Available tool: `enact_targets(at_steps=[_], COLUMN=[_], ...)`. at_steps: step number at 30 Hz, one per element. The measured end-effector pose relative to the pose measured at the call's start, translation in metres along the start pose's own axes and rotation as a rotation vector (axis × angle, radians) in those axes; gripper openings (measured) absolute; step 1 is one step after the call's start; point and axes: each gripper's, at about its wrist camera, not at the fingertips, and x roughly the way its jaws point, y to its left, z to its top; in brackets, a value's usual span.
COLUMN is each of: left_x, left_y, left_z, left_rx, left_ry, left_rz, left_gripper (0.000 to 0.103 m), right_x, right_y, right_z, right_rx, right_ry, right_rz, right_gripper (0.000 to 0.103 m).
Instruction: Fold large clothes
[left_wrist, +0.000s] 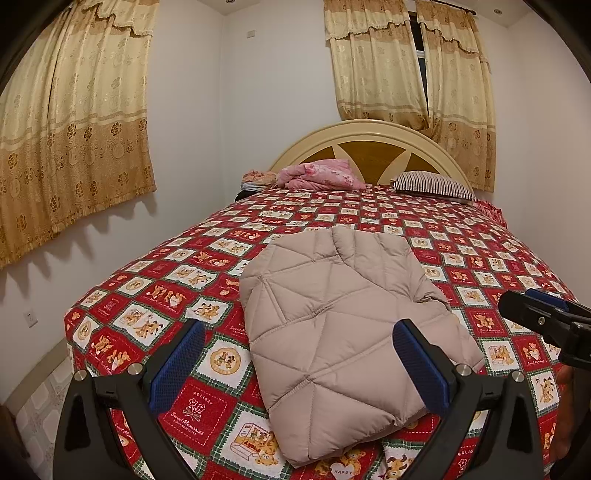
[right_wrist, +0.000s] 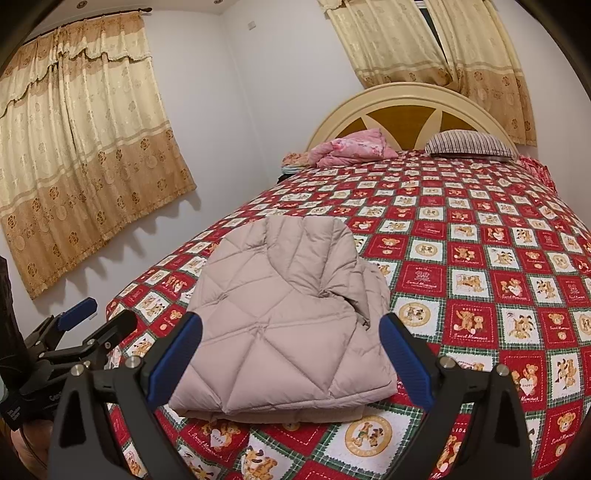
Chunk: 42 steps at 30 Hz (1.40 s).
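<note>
A puffy beige quilted jacket (left_wrist: 332, 325) lies folded into a thick bundle near the foot of the bed (left_wrist: 480, 236), on a red bedspread (right_wrist: 480, 258) checkered with teddy-bear squares. Nothing lies between it and the two grippers hovering short of it: the left gripper (left_wrist: 297, 363) and right gripper (right_wrist: 290, 356) both have their blue-padded fingers spread apart, empty. Farther off, a crumpled pink blanket (left_wrist: 317, 173) and a striped pillow (left_wrist: 434, 184) rest against the arched cream headboard (left_wrist: 369, 129), with patterned gold curtains (left_wrist: 74, 129) on the walls.
</note>
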Motion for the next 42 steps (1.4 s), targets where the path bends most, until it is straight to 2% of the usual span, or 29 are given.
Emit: enact_targets(at_steps=[11,34,42], left_x=[-0.002,0.0,-0.001], left_y=[-0.002,-0.006,-0.01], left_z=[0.0,-0.001,-0.003], left_rx=[0.009,0.032,0.05], left_ry=[-0.005,0.002,-0.027], left_rz=[-0.021,0.015,0.007], left_gripper=[0.102,0.102,0.102], right_x=[-0.001,-0.006,-0.007], right_y=[0.0,0.013,0.015], right_z=[0.0,0.001,-0.001], right_rx=[-0.001,-0.013,-0.025], right_ry=[-0.003,-0.011,-0.007], right_rz=[0.004,0.024,0.033], right_gripper=[0.098,0.098,0.098])
